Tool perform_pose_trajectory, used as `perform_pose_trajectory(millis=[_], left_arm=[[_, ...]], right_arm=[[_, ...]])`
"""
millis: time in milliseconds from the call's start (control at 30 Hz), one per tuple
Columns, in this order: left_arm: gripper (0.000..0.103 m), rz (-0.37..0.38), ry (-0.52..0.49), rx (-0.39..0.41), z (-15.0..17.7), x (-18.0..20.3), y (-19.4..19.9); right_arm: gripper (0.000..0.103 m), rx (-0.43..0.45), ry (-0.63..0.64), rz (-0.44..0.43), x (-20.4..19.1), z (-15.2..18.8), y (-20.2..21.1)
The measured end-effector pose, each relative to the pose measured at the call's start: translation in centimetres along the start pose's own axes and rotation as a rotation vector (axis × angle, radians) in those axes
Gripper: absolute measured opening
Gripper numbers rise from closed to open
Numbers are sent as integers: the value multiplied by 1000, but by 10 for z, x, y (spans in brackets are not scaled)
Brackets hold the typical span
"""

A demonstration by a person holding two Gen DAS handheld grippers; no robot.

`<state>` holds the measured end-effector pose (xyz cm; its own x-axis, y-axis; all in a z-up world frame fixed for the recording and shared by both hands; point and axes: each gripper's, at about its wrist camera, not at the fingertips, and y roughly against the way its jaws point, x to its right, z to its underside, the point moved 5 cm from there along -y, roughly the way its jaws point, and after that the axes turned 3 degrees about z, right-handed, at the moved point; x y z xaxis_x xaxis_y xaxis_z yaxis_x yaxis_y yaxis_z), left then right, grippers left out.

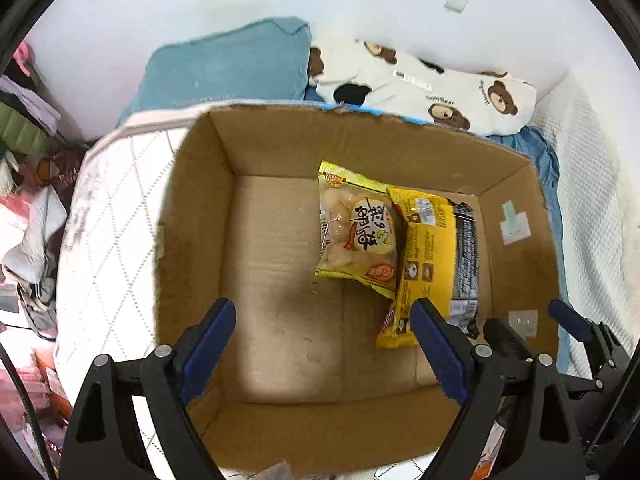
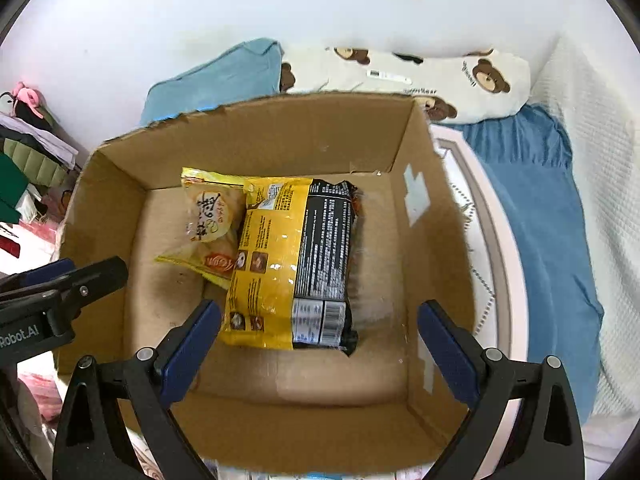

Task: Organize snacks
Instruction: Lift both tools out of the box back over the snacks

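An open cardboard box (image 1: 200, 208) sits on a bed; it also shows in the right wrist view (image 2: 424, 280). Inside lie two snack packs. A yellow pack with a clear window (image 1: 356, 228) lies flat, also in the right wrist view (image 2: 208, 220). A larger yellow and black pack (image 1: 432, 256) partly overlaps it, also in the right wrist view (image 2: 288, 260). My left gripper (image 1: 324, 316) is open and empty above the box floor. My right gripper (image 2: 320, 324) is open and empty above the larger pack; it shows at the right of the left view (image 1: 532, 324).
A blue pillow (image 1: 232, 68) and a white bear-print pillow (image 1: 424, 84) lie behind the box against the white wall. A quilted white mattress (image 1: 108, 208) runs left of the box. Blue bedding (image 2: 536, 208) lies right. Clothes are piled at far left (image 1: 28, 128).
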<state>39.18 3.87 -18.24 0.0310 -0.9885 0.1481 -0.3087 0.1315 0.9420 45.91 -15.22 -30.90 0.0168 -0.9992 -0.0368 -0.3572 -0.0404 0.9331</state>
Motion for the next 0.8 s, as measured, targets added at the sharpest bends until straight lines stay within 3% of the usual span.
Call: perform_pose_trajectory(millis=[467, 667, 800], left_arm=[[89, 53, -10, 138, 46, 11, 81], [89, 88, 31, 129, 76, 5, 92], [89, 75, 71, 64, 111, -3, 81]], right_arm=[[101, 138, -12, -27, 4, 43, 95], [101, 147, -57, -74, 6, 71, 119], [101, 108, -97, -107, 13, 103, 117]])
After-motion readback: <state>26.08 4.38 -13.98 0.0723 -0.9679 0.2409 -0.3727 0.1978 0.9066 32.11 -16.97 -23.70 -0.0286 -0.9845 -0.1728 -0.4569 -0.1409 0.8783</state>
